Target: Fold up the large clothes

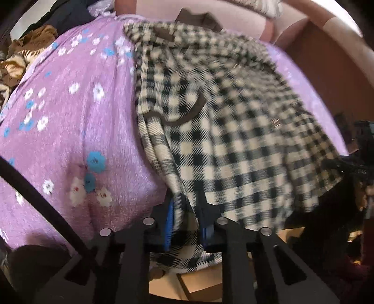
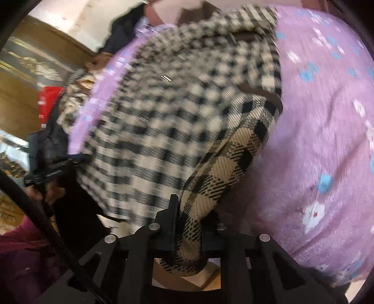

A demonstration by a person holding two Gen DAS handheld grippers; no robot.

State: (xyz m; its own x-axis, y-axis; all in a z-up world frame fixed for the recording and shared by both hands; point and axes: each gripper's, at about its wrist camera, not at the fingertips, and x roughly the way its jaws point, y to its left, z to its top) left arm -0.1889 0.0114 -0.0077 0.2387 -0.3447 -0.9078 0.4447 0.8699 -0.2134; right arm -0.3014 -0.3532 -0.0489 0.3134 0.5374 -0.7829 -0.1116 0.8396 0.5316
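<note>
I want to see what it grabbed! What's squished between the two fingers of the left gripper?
A bunched edge of the checked coat sits between the left gripper's fingers, shown in the left wrist view.

A purple flowered bedspread (image 1: 70,131) fills most of both views. A pink wall (image 1: 229,14) runs along the top of the left view. At the left edge of the right view stands brown wooden furniture (image 2: 18,110) with pale ornament.
</note>
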